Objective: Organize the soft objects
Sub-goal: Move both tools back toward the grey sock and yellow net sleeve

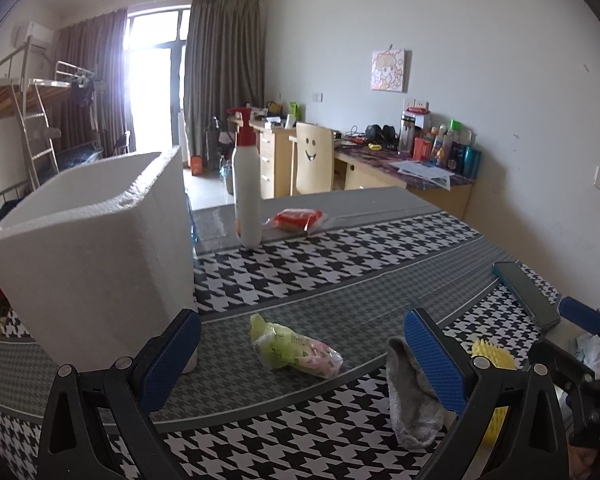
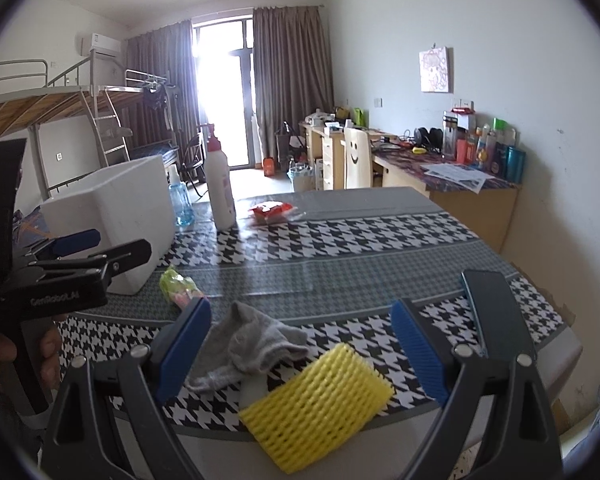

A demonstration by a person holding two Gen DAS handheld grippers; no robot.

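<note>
A white foam box [image 1: 88,256] stands open-topped at the table's left; it also shows in the right wrist view [image 2: 120,212]. A green-and-pink plastic packet [image 1: 292,348] lies between the fingers of my open, empty left gripper [image 1: 300,356]. A grey sock [image 1: 414,404] lies by its right finger. In the right wrist view the sock [image 2: 248,348] and a yellow foam net sleeve [image 2: 316,404] lie between the fingers of my open, empty right gripper [image 2: 304,352]. The packet [image 2: 178,284] lies beyond, near the box.
A white pump bottle [image 1: 247,196] and a red snack packet [image 1: 298,219] stand at the far side of the houndstooth tablecloth [image 1: 340,264]. A dark phone [image 2: 496,304] lies at the right. A blue-liquid bottle [image 2: 180,204] stands behind the box. Desk and chair beyond.
</note>
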